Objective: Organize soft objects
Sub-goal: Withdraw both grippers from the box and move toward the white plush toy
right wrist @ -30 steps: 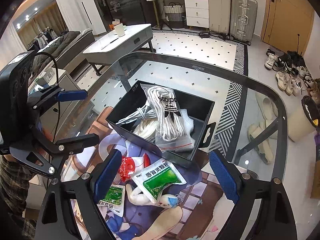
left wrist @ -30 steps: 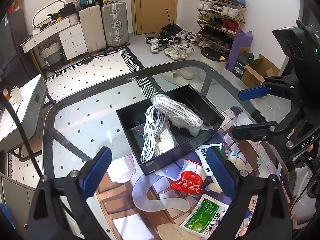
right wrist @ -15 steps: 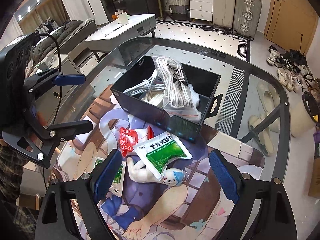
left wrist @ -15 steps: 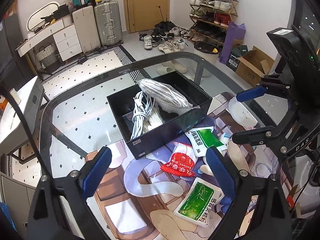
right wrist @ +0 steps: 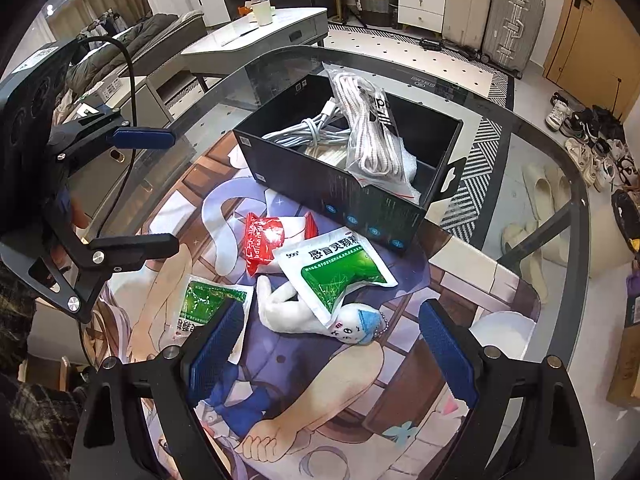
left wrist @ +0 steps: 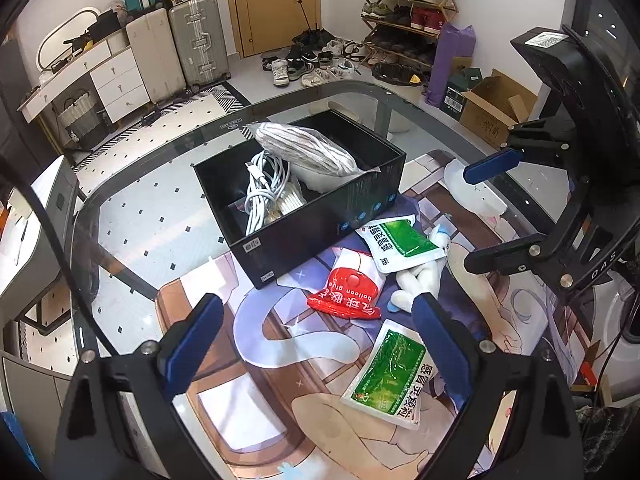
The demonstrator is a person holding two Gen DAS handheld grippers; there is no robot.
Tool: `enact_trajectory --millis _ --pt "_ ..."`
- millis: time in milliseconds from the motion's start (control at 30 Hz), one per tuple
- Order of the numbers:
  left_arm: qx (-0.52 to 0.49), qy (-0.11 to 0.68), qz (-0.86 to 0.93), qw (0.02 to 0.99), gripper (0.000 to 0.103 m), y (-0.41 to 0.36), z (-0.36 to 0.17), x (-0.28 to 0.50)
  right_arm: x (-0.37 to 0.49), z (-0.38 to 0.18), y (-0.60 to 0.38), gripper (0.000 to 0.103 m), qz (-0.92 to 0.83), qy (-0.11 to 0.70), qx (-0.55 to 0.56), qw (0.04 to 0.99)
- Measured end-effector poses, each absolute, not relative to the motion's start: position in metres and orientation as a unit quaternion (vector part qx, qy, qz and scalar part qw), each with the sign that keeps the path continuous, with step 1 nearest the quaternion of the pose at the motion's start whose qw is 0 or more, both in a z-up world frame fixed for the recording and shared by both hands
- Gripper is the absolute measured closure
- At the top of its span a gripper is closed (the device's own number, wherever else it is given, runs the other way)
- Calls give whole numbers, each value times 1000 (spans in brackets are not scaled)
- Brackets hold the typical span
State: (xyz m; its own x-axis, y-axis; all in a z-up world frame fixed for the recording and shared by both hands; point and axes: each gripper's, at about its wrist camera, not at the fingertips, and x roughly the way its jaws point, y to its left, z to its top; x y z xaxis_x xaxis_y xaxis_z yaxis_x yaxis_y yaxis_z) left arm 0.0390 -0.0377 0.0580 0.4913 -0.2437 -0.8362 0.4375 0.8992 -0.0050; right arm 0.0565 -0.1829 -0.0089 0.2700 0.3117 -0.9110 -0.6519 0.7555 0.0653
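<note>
A black box [left wrist: 320,228] [right wrist: 360,204] stands on the glass table and holds a bagged white rope [left wrist: 304,152] [right wrist: 368,136] and a coiled white cable [left wrist: 260,196] [right wrist: 304,128]. In front of it on the printed mat lie a red balloon packet [left wrist: 348,292] [right wrist: 262,242], two green medicine sachets [left wrist: 400,240] [left wrist: 394,372] [right wrist: 340,268] [right wrist: 204,304] and a white plush doll [left wrist: 420,280] [right wrist: 296,316]. My left gripper [left wrist: 316,344] is open and empty above the mat. My right gripper [right wrist: 332,348] is open and empty above the doll.
The printed mat [left wrist: 280,400] [right wrist: 360,400] covers the near part of the glass table [left wrist: 140,216]. Each gripper shows in the other's view, the right one [left wrist: 560,200] and the left one [right wrist: 80,200]. Suitcases, a shoe rack and a side table stand around.
Both grippers have drawn back from the box and toward the loose items, so the sachets, packet and doll now sit nearer the fingers. Both stayed open.
</note>
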Motion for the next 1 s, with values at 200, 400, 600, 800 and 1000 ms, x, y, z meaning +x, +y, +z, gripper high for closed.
enact_trajectory --millis 200,400,600,800,1000 --pt "117 473 -218 846 7 -42 48 32 50 -20 -176 12 320 526 -191 765" --pt "127 482 -236 834 7 -48 38 26 50 -32 -170 12 330 534 -213 749" --pt "130 494 -252 822 7 -51 25 23 56 -45 -170 12 332 545 -217 739" --pt "148 503 -272 807 7 -58 17 16 60 -56 -165 12 339 552 -226 728" --pt "154 512 -285 795 7 -62 8 11 62 -64 -156 12 344 551 -248 719"
